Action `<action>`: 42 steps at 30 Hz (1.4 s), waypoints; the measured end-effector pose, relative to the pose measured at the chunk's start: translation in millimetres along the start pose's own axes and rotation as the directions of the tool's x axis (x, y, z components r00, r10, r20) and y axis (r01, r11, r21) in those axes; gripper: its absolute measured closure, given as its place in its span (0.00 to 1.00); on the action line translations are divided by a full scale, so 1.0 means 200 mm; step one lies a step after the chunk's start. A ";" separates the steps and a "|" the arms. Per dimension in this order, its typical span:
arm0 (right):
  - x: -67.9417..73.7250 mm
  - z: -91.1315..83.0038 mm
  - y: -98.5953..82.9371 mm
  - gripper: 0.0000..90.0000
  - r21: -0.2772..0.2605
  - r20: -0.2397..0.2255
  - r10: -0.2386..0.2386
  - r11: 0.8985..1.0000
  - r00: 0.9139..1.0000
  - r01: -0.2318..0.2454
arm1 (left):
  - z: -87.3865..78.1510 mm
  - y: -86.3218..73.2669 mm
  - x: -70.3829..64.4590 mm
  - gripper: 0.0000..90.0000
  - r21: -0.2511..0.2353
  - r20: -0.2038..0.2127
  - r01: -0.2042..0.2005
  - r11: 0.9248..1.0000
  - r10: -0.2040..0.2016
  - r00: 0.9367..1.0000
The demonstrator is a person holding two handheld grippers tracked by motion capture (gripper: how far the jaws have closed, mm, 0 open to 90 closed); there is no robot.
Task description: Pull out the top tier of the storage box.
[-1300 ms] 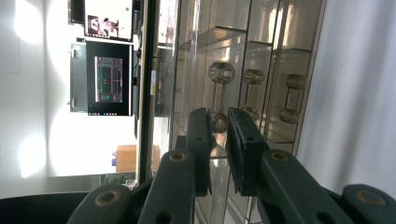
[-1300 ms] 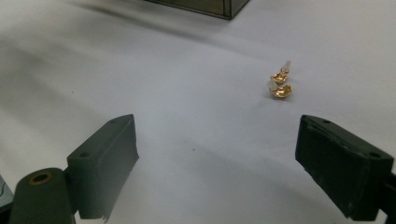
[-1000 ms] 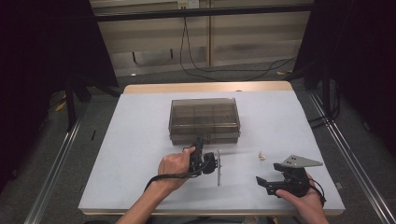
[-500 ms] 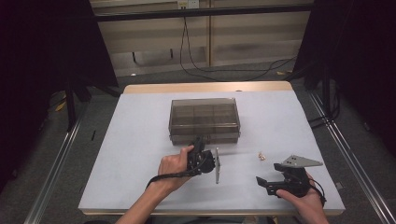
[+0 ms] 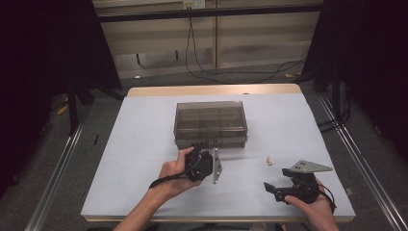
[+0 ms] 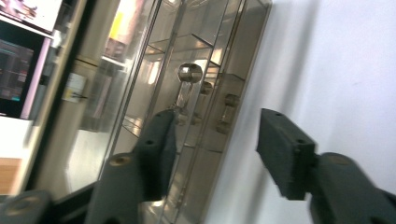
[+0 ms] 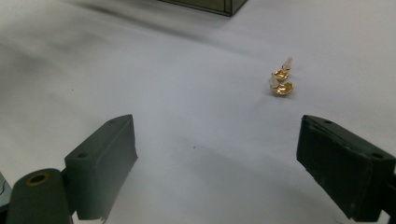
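Observation:
A translucent grey compartment box (image 5: pixel 210 122) stands shut at the middle of the white table. My left gripper (image 5: pixel 197 146) is at the box's front wall, rolled on its side, with its grey plate standing on edge. In the left gripper view its jaws (image 6: pixel 217 126) are open around the box front (image 6: pixel 205 107), where a round clear knob (image 6: pixel 189 72) shows; nothing is gripped. Two small gold pieces (image 5: pixel 269 161) lie right of the box. My right gripper (image 5: pixel 270 190) rests near the front right edge. In the right gripper view it is wide open (image 7: pixel 217 128), with the gold pieces (image 7: pixel 281 81) ahead and to the right.
The white table (image 5: pixel 144 144) has bare surface left and right of the box. Black cables (image 5: pixel 231 72) trail on the floor behind the table. Metal rails (image 5: pixel 53 178) run along both sides.
My left gripper has edged forward and slightly left, closer to the box front. The right hand and its gripper have stayed where they were.

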State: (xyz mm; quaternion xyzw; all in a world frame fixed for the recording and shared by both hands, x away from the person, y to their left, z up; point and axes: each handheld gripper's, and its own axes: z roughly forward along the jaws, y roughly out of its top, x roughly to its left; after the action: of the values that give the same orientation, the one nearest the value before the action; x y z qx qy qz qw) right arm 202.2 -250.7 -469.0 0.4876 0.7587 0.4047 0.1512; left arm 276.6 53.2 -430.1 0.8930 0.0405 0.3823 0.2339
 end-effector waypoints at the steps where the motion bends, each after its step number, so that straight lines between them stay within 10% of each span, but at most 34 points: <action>1: 0.00 0.00 0.00 0.13 0.000 0.000 0.000 1.000 1.000 0.000 | 0.00 0.00 0.01 0.49 -0.007 0.022 0.015 1.000 -0.015 1.000; 10: 0.00 0.00 0.00 0.13 0.000 -0.003 -0.001 1.000 1.000 0.001 | -0.03 -0.05 0.09 0.50 -0.041 0.169 0.148 0.988 -0.139 0.976; 14: 0.00 0.00 0.00 0.13 0.001 -0.003 -0.002 1.000 1.000 0.002 | -0.05 -0.08 0.14 0.50 -0.061 0.217 0.224 0.973 -0.207 0.954; 19: 0.00 0.00 0.00 0.13 0.003 -0.003 -0.001 1.000 1.000 0.001 | -0.07 -0.11 0.19 0.51 -0.079 0.287 0.325 0.942 -0.291 0.913; 22: 0.00 0.01 0.00 0.13 0.004 -0.004 0.000 1.000 1.000 0.000 | -0.07 -0.13 0.21 0.52 -0.086 0.285 0.350 0.933 -0.314 0.906; 24: 0.00 0.01 0.00 0.13 0.006 -0.003 0.001 1.000 1.000 -0.001 | -0.07 -0.14 0.22 0.53 -0.092 0.314 0.384 0.919 -0.339 0.887; 29: 0.00 0.00 0.00 0.13 0.003 -0.004 0.001 1.000 1.000 -0.001 | -0.08 -0.16 0.25 0.55 -0.106 0.341 0.412 0.905 -0.356 0.870; 32: 0.00 0.00 0.00 0.13 0.004 -0.002 0.003 1.000 1.000 -0.003 | -0.10 -0.17 0.27 0.60 -0.115 0.360 0.456 0.883 -0.391 0.847; 38: 0.00 0.00 0.00 0.13 0.006 -0.003 0.001 1.000 1.000 -0.001 | -0.12 -0.18 0.33 0.58 -0.117 0.379 0.452 0.884 -0.381 0.844; 42: 0.00 0.00 0.00 0.13 0.005 -0.004 0.000 1.000 1.000 0.000 | -0.14 -0.19 0.38 0.62 -0.133 0.396 0.481 0.867 -0.398 0.828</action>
State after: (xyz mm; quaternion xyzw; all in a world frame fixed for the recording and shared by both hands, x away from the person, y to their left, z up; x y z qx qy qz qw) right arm 203.0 -250.5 -469.4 0.4873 0.7599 0.4037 0.1485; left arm 314.3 116.9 -380.2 0.8805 0.1592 0.1519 0.4198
